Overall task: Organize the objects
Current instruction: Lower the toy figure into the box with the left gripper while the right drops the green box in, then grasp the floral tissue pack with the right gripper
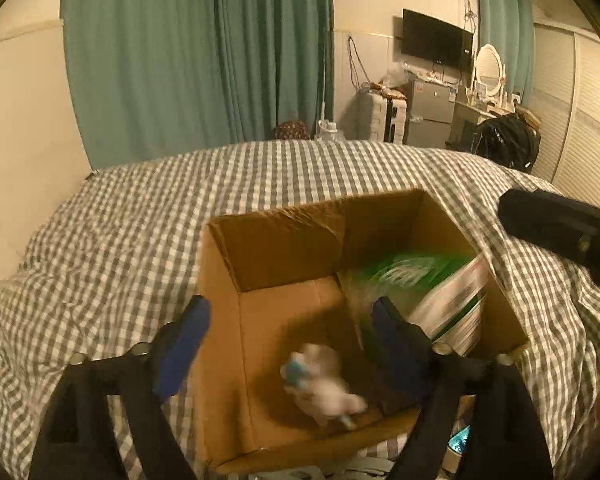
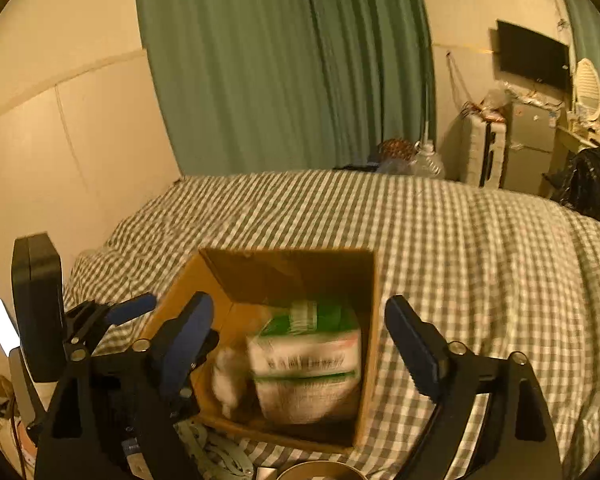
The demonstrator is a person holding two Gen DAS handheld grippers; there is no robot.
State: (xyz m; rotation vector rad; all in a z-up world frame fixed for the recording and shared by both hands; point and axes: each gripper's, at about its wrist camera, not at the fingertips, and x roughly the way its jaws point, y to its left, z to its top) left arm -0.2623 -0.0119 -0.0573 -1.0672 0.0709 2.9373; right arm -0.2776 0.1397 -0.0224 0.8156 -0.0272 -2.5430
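Both sets of tongs stand wide apart and hold nothing. The left gripper [image 1: 288, 332] hangs over the near-left part of the cardboard box [image 1: 220, 280], and the right gripper [image 2: 300, 328] hovers above the same box from its near side. The box sits open-topped on the checked bedcover [image 1: 120, 220], flaps folded in.

Inside it, a small white soft toy with a blue patch [image 1: 324, 380] lies at about 6 o'clock on the box floor, smeared by motion blur, so I cannot tell whether it has settled or is tumbling. A green-and-white package [image 1: 448, 300] leans along the wall at 3 o'clock, tilted rather than flat; in the right wrist view the toy [image 2: 230, 376] sits just beside that package [image 2: 308, 356], at its 9 o'clock, seemingly touching.

The step in hand looks like a drop into the box just finished, with the next object to be fetched. To do it well, lift each gripper straight up until its fingers clear the rim before swinging away, since the left one's far finger [image 1: 396, 344] is close to the leaning package and a sideways pull could topple it onto the toy. The two grippers are near each other at the box's 9 o'clock side, so move one at a time. The bare floor at 10 o'clock is the sensible spot for whatever goes in next
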